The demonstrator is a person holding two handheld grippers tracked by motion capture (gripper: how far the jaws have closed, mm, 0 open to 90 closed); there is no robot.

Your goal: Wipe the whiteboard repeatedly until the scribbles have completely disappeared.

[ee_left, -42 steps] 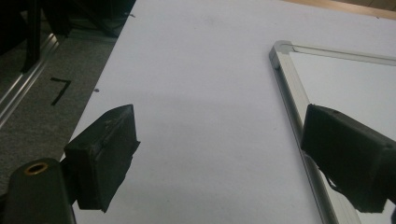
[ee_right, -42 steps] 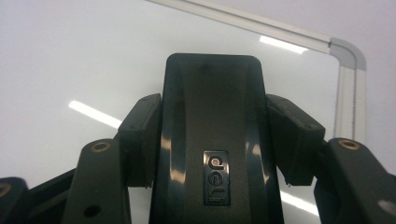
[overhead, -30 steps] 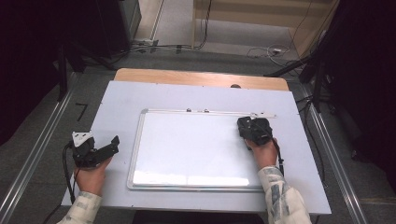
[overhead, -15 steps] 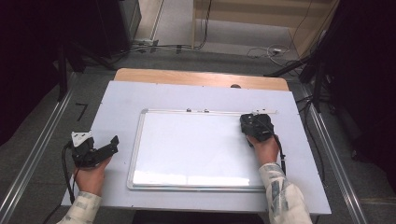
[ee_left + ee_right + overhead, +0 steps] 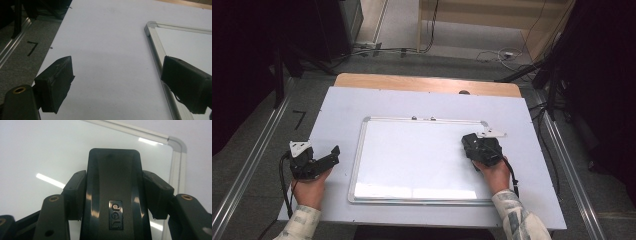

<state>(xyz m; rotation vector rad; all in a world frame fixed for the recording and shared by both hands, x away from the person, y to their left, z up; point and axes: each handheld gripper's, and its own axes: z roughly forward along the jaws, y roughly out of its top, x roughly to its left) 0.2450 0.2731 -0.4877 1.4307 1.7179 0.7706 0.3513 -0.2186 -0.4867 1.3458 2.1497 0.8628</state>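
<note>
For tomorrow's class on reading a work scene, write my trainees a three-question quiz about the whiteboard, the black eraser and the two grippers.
1. True or false: the left gripper holds the eraser.
2. Which thing lies under the right gripper? A) bare table B) whiteboard C) floor
3. Fill in: the left gripper's jaws stand ____.

Key: 1 false, its jaws are empty over the table, beside the whiteboard's frame; the right gripper grips the eraser. 2 B. 3 open.
</note>
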